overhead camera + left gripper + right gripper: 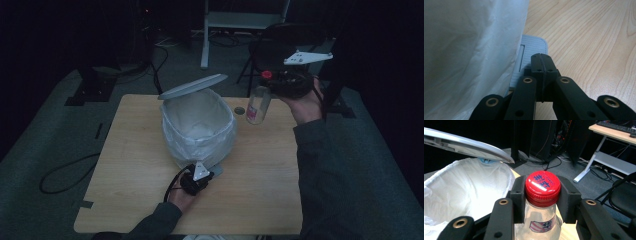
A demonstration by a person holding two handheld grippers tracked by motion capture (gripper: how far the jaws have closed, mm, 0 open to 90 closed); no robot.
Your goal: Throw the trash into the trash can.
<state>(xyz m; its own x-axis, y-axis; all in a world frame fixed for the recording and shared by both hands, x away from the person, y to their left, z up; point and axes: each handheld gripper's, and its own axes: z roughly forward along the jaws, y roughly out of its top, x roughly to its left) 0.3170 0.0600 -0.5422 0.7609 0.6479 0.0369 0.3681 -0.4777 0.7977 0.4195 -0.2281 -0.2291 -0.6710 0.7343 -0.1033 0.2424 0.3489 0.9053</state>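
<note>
High view: my right tool (272, 85) is clamped on the neck of a clear bottle (258, 105) with a red cap (542, 184) — the bottle hangs upright over the far right of the bench (135, 165), just beside the white-lined pedal bin (198, 127), whose lid (193, 86) stands open. My left tool (541, 60) has its jaws pressed together, resting on the bin's grey pedal (534, 48) at the near side.
</note>
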